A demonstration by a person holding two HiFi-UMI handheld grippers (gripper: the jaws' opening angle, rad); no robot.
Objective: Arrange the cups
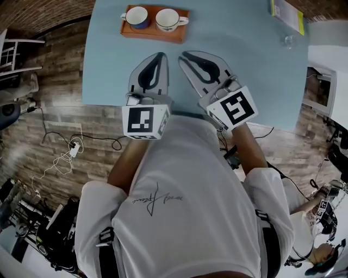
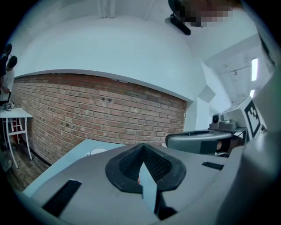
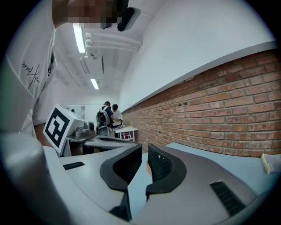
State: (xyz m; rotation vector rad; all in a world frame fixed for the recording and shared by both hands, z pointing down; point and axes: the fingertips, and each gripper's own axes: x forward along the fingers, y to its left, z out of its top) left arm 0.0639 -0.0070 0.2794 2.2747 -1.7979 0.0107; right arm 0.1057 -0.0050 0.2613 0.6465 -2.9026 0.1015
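left claw (image 1: 161, 56) and right claw (image 1: 182, 55), both closed and empty, hover well short of the cups (image 1: 167, 19).

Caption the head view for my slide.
Left gripper and right gripper, shut and empty, face a blue cup and a white cup on an orange tray.

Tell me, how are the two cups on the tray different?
The blue cup is dark blue outside; the white cup is white all over. The blue cup sits on the left of the tray, handle pointing left; the white cup sits on the right, handle pointing right. Both stand upright on the orange tray.
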